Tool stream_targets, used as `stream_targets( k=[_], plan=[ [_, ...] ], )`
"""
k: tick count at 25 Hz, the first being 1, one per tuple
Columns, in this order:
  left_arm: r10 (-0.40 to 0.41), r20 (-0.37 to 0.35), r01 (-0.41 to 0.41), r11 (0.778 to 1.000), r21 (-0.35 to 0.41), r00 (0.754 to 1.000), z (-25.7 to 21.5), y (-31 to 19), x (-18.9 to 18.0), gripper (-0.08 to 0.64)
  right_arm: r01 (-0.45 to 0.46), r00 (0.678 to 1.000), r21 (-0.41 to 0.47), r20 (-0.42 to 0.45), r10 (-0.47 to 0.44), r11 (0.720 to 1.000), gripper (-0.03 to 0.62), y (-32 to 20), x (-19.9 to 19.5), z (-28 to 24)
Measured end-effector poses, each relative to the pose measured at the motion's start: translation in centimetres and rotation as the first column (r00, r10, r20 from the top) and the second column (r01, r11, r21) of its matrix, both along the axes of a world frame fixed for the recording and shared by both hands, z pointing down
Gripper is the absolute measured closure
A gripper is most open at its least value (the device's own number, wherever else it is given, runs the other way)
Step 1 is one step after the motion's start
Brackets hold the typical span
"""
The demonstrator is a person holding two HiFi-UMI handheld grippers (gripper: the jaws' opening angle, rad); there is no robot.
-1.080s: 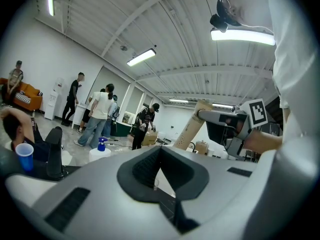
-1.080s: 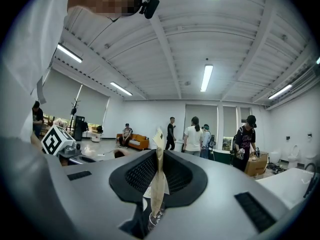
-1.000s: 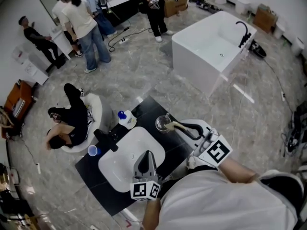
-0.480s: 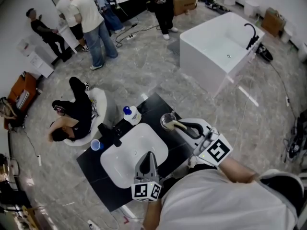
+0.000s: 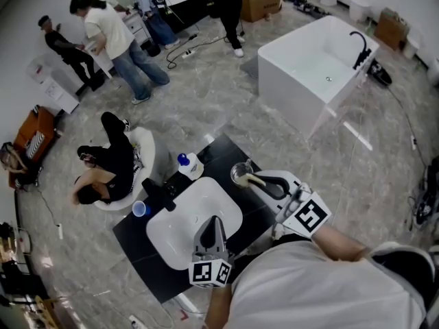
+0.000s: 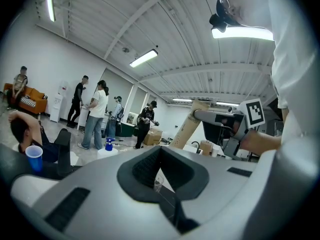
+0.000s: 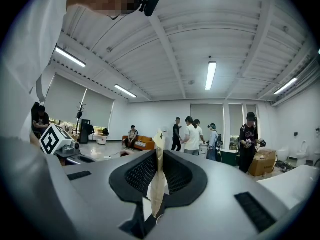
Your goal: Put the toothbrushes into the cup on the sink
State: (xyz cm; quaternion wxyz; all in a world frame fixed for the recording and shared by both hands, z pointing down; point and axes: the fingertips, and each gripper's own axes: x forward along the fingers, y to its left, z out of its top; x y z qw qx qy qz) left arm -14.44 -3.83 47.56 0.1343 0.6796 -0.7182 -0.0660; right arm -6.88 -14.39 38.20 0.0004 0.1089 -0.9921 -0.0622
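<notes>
Centrally in the lower half of the head view, a white rectangular sink basin (image 5: 180, 233) is set into a black countertop (image 5: 130, 242). A clear glass cup (image 5: 236, 171) is stood on the countertop just beyond the basin's upper right corner. The right gripper (image 5: 265, 182), right of centre, is clamped on a slim toothbrush in beige paper wrapping (image 5: 252, 179). The toothbrush's far end is laid across the cup's rim, though whether it dips inside cannot be made out. In the right gripper view the wrapped toothbrush (image 7: 158, 176) is seen edge-on, pinched upright between the closed jaws. The left gripper (image 5: 212, 220) is held over the basin's lower right part. In its own view the jaws are pressed together with nothing between them, and the toothbrush (image 6: 190, 125) is seen slanting at centre right. A black faucet (image 5: 158, 195) is mounted at the basin's upper left edge. A blue plastic cup (image 5: 139, 209) is placed left of it. A white bottle with a blue cap (image 5: 187, 165) is set above the basin. A white bathtub (image 5: 309, 67) occupies the upper right.
</notes>
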Motion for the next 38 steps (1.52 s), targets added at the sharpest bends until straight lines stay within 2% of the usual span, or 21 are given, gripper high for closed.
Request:
stream_targets(
  k=[7,13,23,38],
  plan=[
    [-0.003,0.003,0.003,1.0,-0.006,1.0,-0.2,0.3,0.0,0.557,-0.006,1.0,-0.023,-0.011,0.005,1.0,0.531,-0.2,-0.1,0.5],
    [0.028,-0.006,-0.028,1.0,-0.013,1.0,-0.2,-0.2,1.1,0.557,0.024,0.999,-0.005,-0.023,-0.024,1.0,0.531,0.0,-0.7,0.0],
    [0.023,-0.036,-0.024,0.999,-0.026,0.999,0.3,-0.6,1.0,0.557,0.033,0.998,-0.002,-0.055,-0.033,0.999,0.531,-0.5,-1.0,0.5],
    [-0.054,-0.041,0.052,0.997,-0.053,0.998,1.4,0.3,0.1,0.557,0.057,0.993,-0.006,-0.106,-0.058,0.998,0.531,-2.5,-2.2,3.7]
  ],
)
